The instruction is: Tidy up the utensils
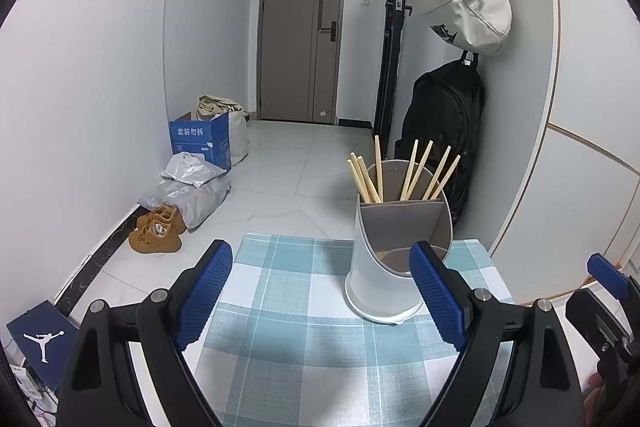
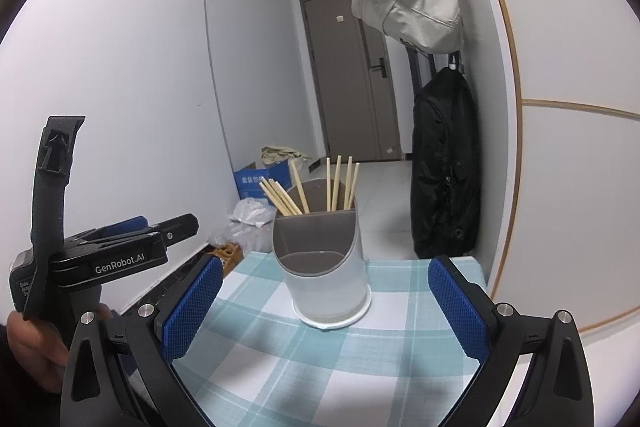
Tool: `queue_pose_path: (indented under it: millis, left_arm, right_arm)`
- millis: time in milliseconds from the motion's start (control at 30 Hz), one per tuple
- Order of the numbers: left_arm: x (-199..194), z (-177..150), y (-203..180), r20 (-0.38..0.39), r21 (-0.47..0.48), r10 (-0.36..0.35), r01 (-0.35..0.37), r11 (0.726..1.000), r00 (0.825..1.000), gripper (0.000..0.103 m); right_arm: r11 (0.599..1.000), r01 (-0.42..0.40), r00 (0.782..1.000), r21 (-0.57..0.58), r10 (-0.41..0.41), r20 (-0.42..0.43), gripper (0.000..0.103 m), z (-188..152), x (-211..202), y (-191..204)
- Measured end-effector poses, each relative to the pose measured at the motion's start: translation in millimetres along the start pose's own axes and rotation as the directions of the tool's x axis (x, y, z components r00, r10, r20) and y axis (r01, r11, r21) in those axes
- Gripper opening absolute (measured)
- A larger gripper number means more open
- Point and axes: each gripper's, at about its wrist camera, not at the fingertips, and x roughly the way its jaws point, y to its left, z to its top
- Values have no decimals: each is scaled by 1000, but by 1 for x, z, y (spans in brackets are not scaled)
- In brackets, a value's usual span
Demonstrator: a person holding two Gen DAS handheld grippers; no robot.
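— White hallway walls frame a small table under a teal checked cloth point(image 1: 304, 331). Where are your utensils?

— Wooden chopsticks point(image 1: 404, 173) stand upright in the back compartments of a grey-white holder point(image 1: 384, 267), at one o'clock from your left gripper point(image 1: 320, 291).

— And your claws?

— Your left gripper and right gripper point(image 2: 324, 311) both gape wide, gripping nothing; the holder point(image 2: 324, 275) sits at twelve o'clock.
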Motion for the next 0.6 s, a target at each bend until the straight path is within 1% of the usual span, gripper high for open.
queue_pose_path:
  millis: [200, 600]
  left_arm:
    - [1, -1, 1, -10, -9, -13, 13, 1000, 1000, 87]
    - [0, -3, 1, -6, -6, -13, 13, 1000, 1000, 87]
  right_arm:
    - [1000, 5, 1000, 2, -5, -1, 103, 0, -1, 1]
    - [1000, 9, 1000, 7, -9, 0, 103, 1, -2, 1]
